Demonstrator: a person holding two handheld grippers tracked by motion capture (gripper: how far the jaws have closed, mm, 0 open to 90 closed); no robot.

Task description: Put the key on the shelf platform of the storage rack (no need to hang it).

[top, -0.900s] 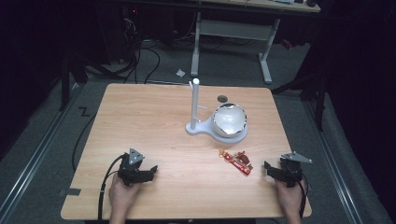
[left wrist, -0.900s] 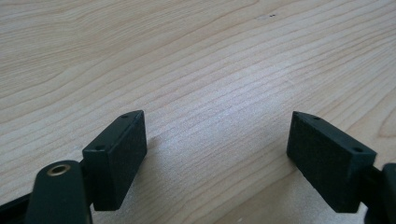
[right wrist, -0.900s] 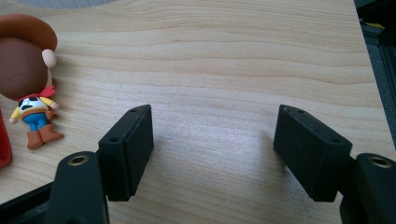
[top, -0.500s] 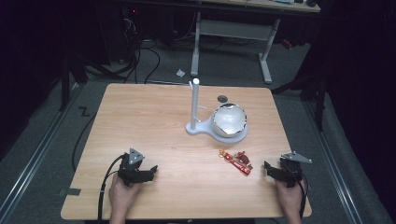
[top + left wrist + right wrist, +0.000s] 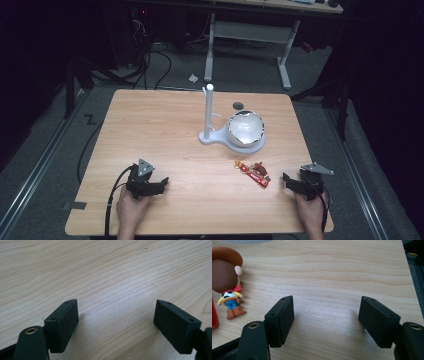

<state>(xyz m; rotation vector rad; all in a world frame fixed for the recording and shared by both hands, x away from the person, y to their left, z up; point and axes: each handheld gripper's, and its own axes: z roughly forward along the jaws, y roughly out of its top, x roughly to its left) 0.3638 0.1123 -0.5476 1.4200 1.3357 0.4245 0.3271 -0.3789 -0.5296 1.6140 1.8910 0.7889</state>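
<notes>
Small cowboy figure (image 5: 229, 285) with a red item beside it lies flat on the wooden table (image 5: 165, 125), right of centre and toward the near edge; in the high view the pair (image 5: 253, 172) reads as a small red-and-brown cluster. In the right gripper view the figure shows a brown hat, yellow shirt, blue trousers and brown boots, lying at the left of that frame, with a red edge (image 5: 214, 315) at the very left border. Right gripper (image 5: 296, 183) rests on the table just right of the figure, near the table's right near corner, held in the person's right hand (image 5: 307, 212) — jaws spread wide, bare wood between them, nothing gripped. The figure lies outside the jaw gap, apart from the nearer jaw. Beyond the figure, farther from the person, stands a white stand (image 5: 209, 112) with an upright post and a flat base carrying a shiny silver bowl (image 5: 245, 129). A small dark round spot (image 5: 238, 105) sits on the table behind the bowl. Left gripper (image 5: 154, 185) rests well apart on the near left of the table in the left hand (image 5: 131, 212) — jaws likewise wide apart over bare wood, cable (image 5: 111, 200) trailing off the near edge.
</notes>
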